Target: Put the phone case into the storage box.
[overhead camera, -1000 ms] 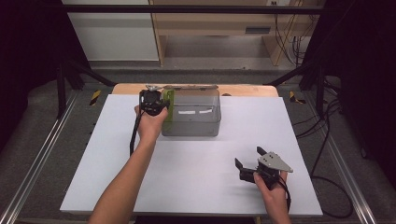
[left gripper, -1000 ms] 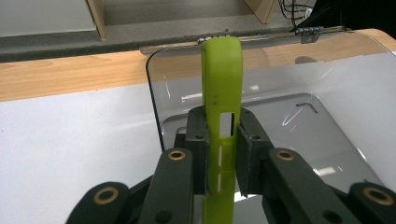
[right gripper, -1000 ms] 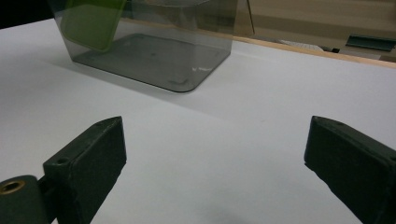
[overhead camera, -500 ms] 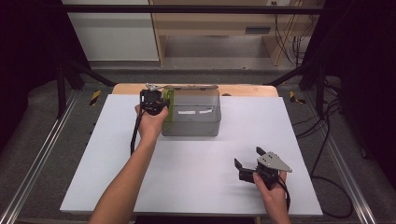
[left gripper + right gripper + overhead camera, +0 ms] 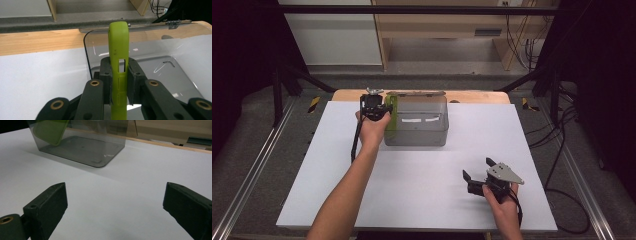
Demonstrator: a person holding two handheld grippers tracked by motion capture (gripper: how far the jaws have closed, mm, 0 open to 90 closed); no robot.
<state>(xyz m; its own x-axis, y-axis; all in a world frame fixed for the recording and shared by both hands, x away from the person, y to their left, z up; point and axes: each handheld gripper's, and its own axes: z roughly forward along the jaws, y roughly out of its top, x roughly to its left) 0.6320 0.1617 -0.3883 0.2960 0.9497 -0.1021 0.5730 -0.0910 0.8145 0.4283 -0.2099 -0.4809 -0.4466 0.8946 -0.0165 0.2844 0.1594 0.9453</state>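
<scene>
A flat lime-green phone case [image 5: 119, 70] stands on edge between the jaws of my left gripper [image 5: 119, 82], which is shut on it. In the high view the left gripper [image 5: 379, 111] holds the green case [image 5: 390, 112] at the left wall of a clear smoky plastic box [image 5: 417, 131] near the table's far edge. The green case [image 5: 51, 131] shows through the box's wall [image 5: 82, 147] in the right gripper view. My right gripper [image 5: 476, 175] rests low over the near right of the table, open, with nothing between its jaws.
The white tabletop [image 5: 412, 185] spreads between the two hands. A wooden strip [image 5: 472, 96] runs along its far edge. Metal rails [image 5: 252, 175] flank the table, and cables [image 5: 557, 150] trail on the floor at the right.
</scene>
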